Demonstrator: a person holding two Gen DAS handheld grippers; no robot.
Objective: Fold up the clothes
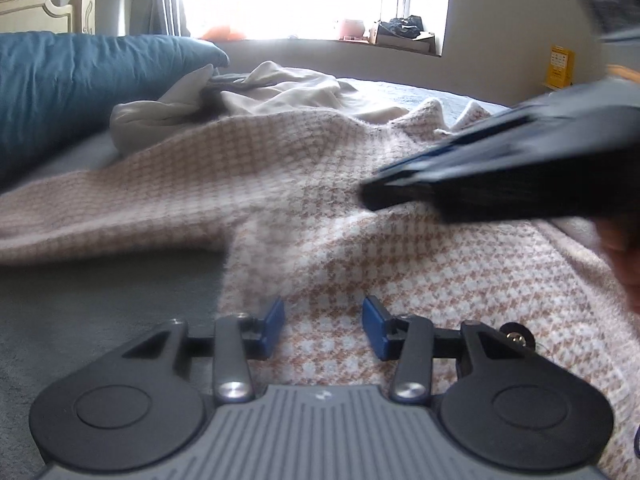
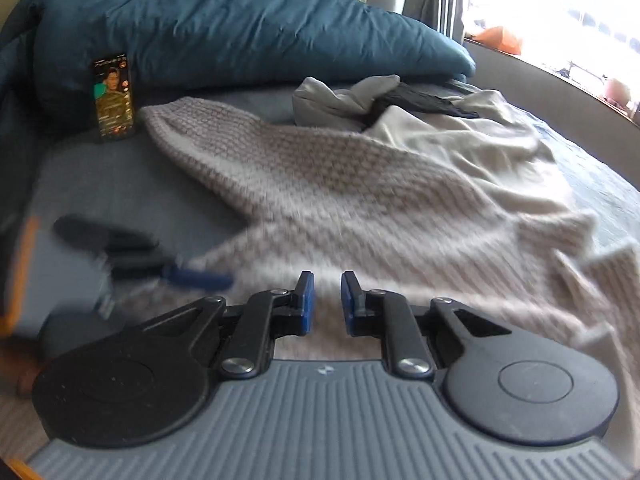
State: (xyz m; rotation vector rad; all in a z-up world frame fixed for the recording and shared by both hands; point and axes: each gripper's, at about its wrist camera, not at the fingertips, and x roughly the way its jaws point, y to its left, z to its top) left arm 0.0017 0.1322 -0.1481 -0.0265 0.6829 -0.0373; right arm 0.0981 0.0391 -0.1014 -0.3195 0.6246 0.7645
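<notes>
A pink-and-white houndstooth knit sweater (image 1: 320, 208) (image 2: 340, 200) lies spread and rumpled on the grey bed sheet (image 1: 80, 300). My left gripper (image 1: 323, 320) hovers low over the sweater's near part, jaws open, nothing between the blue pads. It shows blurred at the left of the right wrist view (image 2: 200, 278). My right gripper (image 2: 327, 300) has a narrow gap between its pads and holds nothing. In the left wrist view it reaches in from the right, blurred, just above the sweater (image 1: 372, 196).
A crumpled beige garment (image 1: 288, 92) (image 2: 480, 140) and a dark garment (image 2: 424, 100) lie behind the sweater. A blue duvet (image 1: 80, 88) (image 2: 240, 28) is piled at the far left with a lit phone (image 2: 114, 98) leaning on it. A window sill (image 1: 352, 28) lies beyond.
</notes>
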